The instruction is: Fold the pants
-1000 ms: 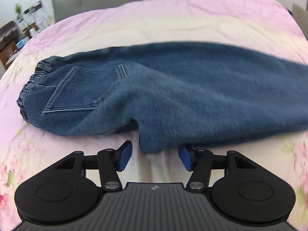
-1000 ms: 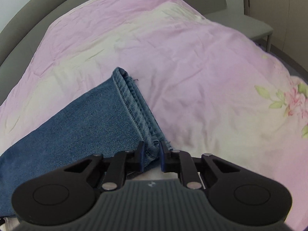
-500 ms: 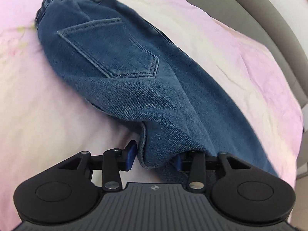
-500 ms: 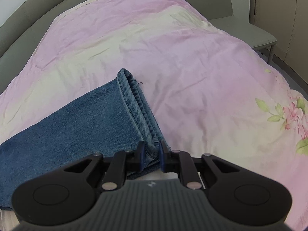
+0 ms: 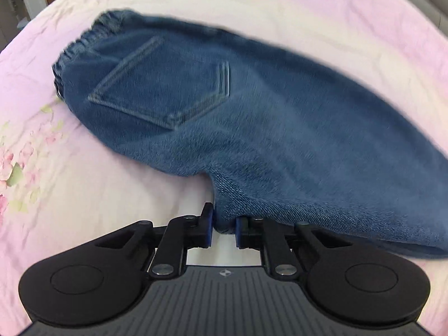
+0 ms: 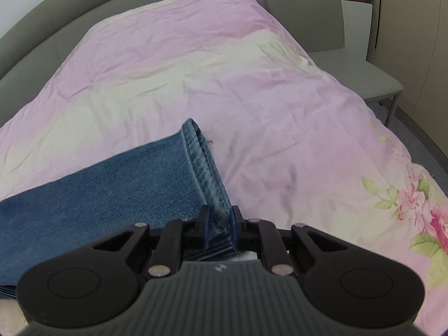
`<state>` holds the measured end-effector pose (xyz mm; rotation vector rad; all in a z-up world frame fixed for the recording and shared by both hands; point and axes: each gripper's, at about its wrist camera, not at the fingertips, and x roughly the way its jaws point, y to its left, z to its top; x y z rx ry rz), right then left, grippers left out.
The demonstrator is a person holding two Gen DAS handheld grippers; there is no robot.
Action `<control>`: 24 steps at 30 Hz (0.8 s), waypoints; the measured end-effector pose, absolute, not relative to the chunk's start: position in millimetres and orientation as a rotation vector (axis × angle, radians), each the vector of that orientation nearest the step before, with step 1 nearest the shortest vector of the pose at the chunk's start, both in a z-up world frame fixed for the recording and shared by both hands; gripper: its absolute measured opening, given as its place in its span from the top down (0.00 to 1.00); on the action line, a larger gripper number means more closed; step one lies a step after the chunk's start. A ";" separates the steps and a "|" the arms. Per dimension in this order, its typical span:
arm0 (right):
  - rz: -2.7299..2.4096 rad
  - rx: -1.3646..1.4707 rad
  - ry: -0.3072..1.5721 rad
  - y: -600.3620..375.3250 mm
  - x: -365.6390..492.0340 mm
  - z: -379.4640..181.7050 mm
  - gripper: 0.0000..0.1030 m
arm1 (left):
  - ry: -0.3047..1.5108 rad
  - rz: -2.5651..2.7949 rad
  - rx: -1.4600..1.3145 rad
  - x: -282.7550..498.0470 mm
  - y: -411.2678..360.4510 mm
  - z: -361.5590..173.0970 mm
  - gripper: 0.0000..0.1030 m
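We have the pants point(image 5: 252, 117) lying across the pink floral bedspread point(image 5: 56, 196), already doubled leg on leg, with the back pocket point(image 5: 162, 84) facing up. In the left wrist view they run from the elastic waistband point(image 5: 84, 39) at upper left down to the lower right of the frame. Our left gripper point(image 5: 223, 225) has its jaws drawn narrow on the crotch corner at bottom centre, with denim pinched between the blue pads point(image 5: 208, 224).

In the right wrist view the leg enters from the lower left and ends at the hem point(image 6: 204, 168) near frame centre. Our right gripper point(image 6: 219, 225) is clamped narrow on the near corner of that hem, with both layers in its bite. A grey chair point(image 6: 322, 28) stands at upper right, off the bed.

We judge that both grips are set and the crosswise fold is about to start. The next move calls for us to lift the hem end and carry it over toward the waistband, while the left grip keeps the near edge taut so the 2 layers stay aligned. We should watch for the lower leg slipping out of the bite.
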<state>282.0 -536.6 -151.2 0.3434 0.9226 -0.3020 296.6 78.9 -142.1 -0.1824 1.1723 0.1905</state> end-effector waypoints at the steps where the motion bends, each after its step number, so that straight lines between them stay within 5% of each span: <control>1: -0.310 0.335 0.942 -535.9 283.1 -159.7 0.92 | 1.189 0.192 -0.143 297.4 75.2 -149.7 0.84; 8: -0.309 0.293 0.991 -533.2 283.3 -189.5 0.91 | 1.235 0.131 -0.002 298.5 68.8 -162.2 0.83; 10: -0.308 0.307 1.000 -536.6 283.4 -186.1 0.90 | 1.304 0.194 0.031 295.2 79.0 -164.3 1.00; 15: -0.307 0.287 0.976 -536.9 273.1 -176.8 0.77 | 1.203 0.157 -0.121 273.8 132.1 -137.5 0.97; 24: -0.328 0.616 0.905 -547.0 236.2 -174.8 0.65 | 0.973 0.254 -0.465 272.4 214.6 -94.7 0.43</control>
